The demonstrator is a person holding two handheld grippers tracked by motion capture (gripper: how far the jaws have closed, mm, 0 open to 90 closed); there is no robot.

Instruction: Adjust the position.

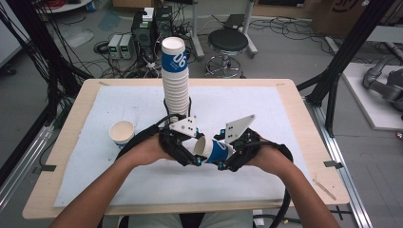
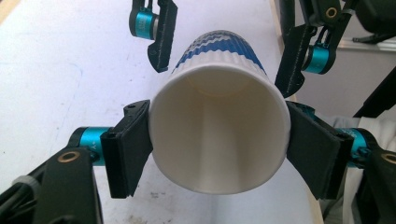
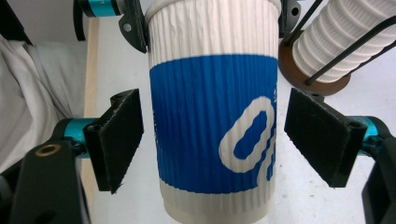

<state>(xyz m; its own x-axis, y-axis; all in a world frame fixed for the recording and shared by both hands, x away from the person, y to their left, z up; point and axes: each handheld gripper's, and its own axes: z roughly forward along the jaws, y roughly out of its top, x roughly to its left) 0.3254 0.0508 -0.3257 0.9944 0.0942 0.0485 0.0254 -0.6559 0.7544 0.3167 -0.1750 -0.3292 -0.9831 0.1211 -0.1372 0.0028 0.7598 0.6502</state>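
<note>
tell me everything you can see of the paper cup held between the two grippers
The paper cup is ribbed, white inside and at both ends, with a blue band bearing white print. It looks empty and undented. It lies on its side above the white mat, open mouth toward the left gripper, whose jaws press its rim on both sides. The right gripper flanks its blue middle with gaps either side.

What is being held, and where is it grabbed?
The left hand-held gripper holds a paper cup by its open rim end, one pad on each side. The right hand-held gripper straddles its blue middle with gaps, not gripping.
</note>
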